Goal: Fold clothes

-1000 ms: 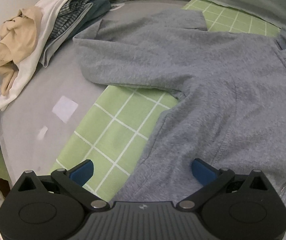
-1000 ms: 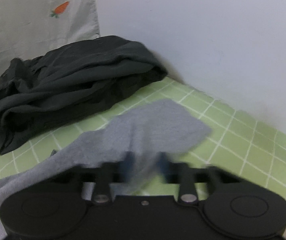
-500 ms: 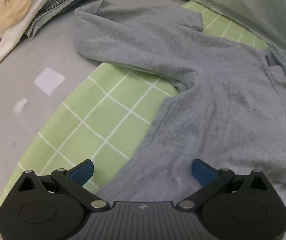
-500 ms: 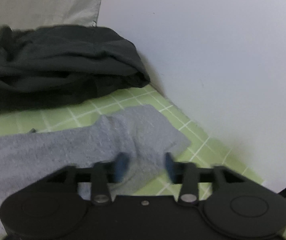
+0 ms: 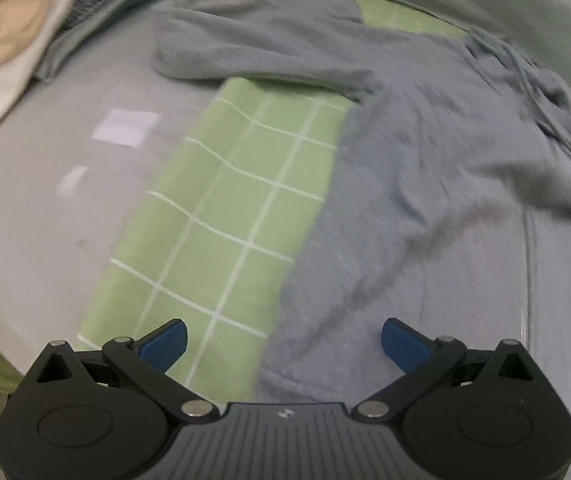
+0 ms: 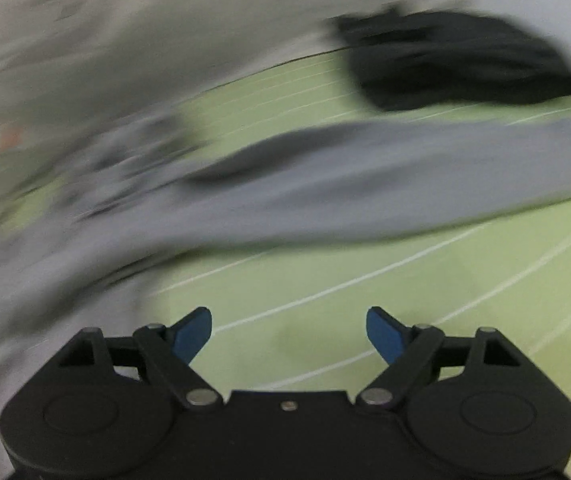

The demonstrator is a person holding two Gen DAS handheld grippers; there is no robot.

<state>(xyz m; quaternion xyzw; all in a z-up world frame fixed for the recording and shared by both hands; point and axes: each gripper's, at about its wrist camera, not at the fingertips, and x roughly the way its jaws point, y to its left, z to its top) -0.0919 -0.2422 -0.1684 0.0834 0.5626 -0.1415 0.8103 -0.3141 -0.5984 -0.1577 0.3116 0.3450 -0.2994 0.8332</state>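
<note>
A grey hooded sweatshirt (image 5: 425, 184) lies spread on a green checked cloth (image 5: 237, 208), one sleeve (image 5: 261, 44) stretched out to the left. My left gripper (image 5: 283, 342) hangs over the sweatshirt's lower left edge; its jaws stand wide and are closing, the pads pressing on nothing. In the blurred right wrist view the other grey sleeve (image 6: 365, 176) runs across the green cloth (image 6: 365, 300). My right gripper (image 6: 289, 334) is above bare cloth below that sleeve, its jaws opening with nothing between them.
A heap of beige, white and checked clothes (image 5: 25, 28) lies at the upper left on the grey surface (image 5: 45, 208). A dark bundle of clothing (image 6: 457, 64) sits at the far right, beyond the sleeve. Pale fabric (image 6: 125, 40) rises behind.
My right gripper let go of the grey sleeve end, opened, and swung fast away from the dark bundle. My left gripper slid along the sweatshirt's edge; the clothes heap drifted toward the upper left corner.
</note>
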